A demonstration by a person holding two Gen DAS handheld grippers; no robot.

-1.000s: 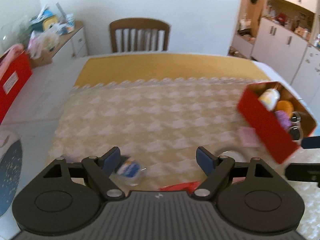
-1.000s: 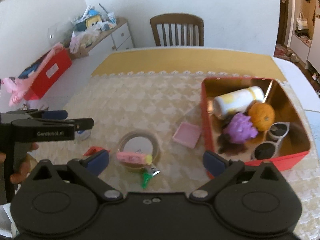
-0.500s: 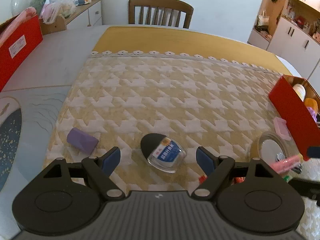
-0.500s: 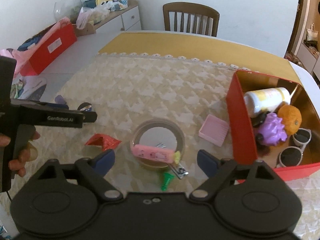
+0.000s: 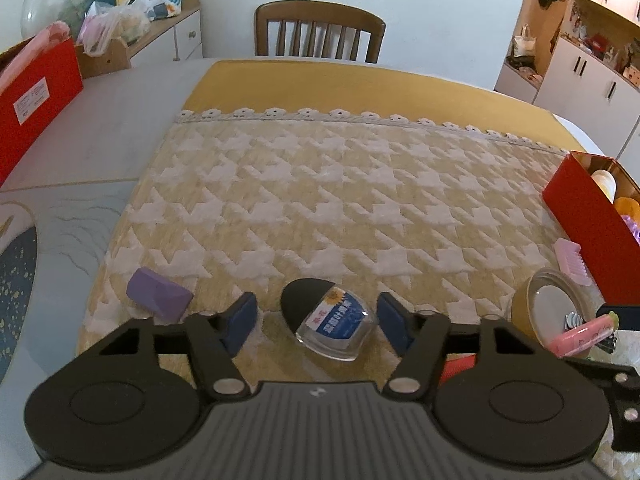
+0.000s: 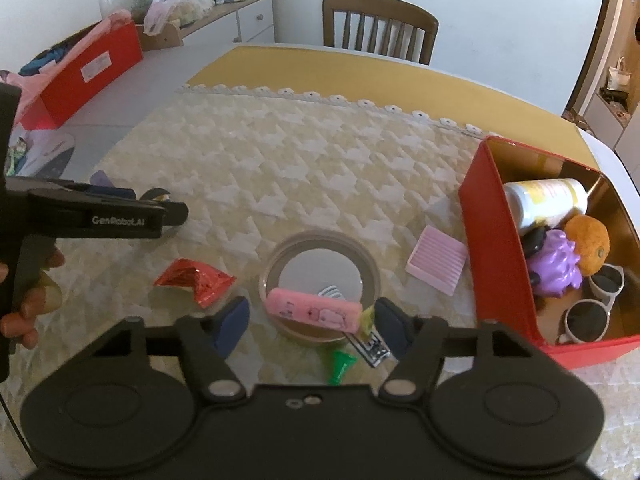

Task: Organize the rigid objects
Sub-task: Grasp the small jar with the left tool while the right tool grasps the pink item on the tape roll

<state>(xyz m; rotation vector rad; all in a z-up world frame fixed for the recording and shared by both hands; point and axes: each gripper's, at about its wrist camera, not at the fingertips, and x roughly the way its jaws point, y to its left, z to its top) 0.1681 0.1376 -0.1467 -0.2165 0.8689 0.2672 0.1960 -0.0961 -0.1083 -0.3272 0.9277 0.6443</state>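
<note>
Houndstooth cloth covers the dining table (image 5: pixel 320 200). On its near edge a clear-capped black case (image 5: pixel 328 322) lies between the left gripper (image 5: pixel 318 320) jaws, which have just been closing but stand apart from it. Right gripper (image 6: pixel 310 318) likewise narrows around a pink case (image 6: pixel 314 310) resting on a tape roll (image 6: pixel 320 256), not yet pinching. Best to centre each pad before squeezing; red box (image 6: pixel 500 248) waits at right.

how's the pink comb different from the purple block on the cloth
The pink comb is thin, flat and ridged; the purple block is thick and smooth-faced. The comb lies beside the red box; the block lies near the cloth's opposite edge. Both rest loose on the cloth, outside the box.
</note>
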